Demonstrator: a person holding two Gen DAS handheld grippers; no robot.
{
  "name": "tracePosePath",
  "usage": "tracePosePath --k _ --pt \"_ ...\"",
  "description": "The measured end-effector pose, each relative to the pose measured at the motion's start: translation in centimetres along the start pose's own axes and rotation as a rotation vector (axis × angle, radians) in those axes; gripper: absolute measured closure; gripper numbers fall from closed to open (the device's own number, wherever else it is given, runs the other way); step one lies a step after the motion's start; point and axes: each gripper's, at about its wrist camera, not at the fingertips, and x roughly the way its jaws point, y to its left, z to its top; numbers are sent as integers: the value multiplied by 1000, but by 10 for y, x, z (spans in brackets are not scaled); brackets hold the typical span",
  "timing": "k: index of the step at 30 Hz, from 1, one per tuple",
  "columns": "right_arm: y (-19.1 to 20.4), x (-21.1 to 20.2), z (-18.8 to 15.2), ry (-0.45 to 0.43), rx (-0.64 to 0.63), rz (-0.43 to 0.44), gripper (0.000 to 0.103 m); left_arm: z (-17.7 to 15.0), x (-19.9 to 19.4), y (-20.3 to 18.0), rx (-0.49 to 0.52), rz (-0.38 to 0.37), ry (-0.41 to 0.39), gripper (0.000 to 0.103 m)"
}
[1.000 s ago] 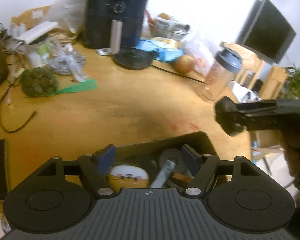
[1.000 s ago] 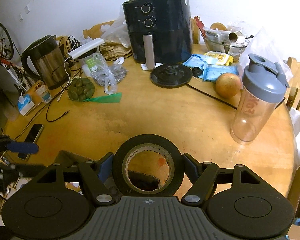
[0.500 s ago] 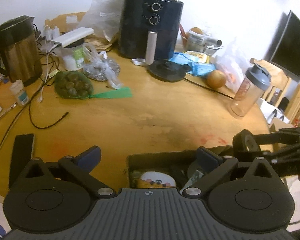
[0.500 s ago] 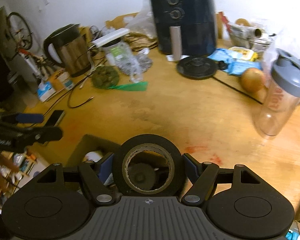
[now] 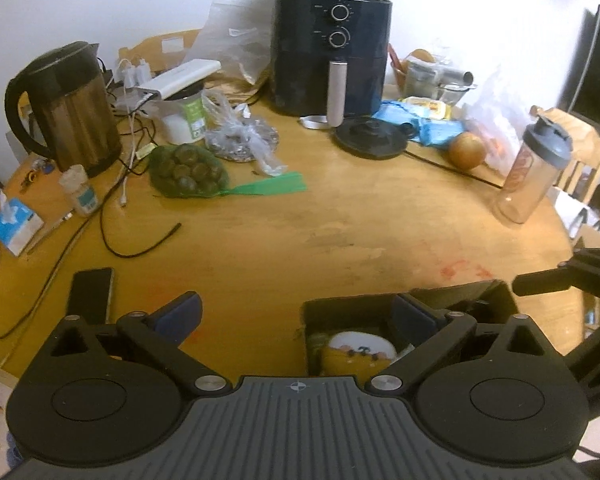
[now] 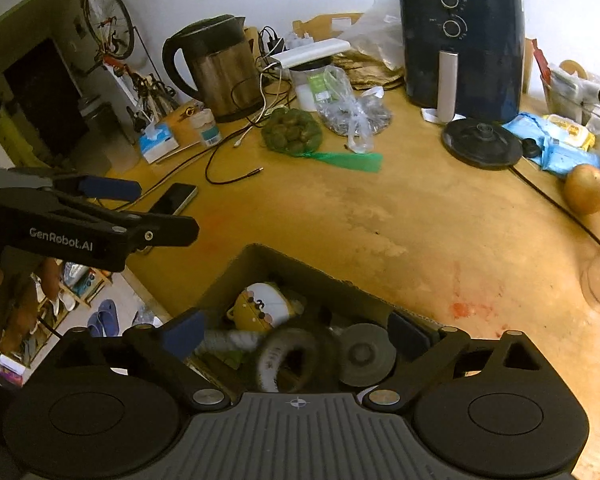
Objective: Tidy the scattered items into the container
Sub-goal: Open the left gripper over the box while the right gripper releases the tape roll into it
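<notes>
Right wrist view: right claw (image 6: 296, 330) spread wide, jaws just opened, pads clear of the blurred tape roll (image 6: 286, 358) between them. Tape roll lies in the cardboard box (image 6: 260, 254) on the worktop (image 6: 380, 200), beside a yellow plush toy (image 6: 262, 304). Left claw (image 5: 296, 314) fully spread, empty, over the box's left wall (image 5: 306, 322).
</notes>
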Motion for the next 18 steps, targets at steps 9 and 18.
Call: tracePosePath --k 9,18 --pt "-14 0 -10 27 48 -27 3 0 2 -5 39 3 9 0" --pt "-23 -9 -14 -15 87 -113 0 4 4 -20 111 54 -11 0"
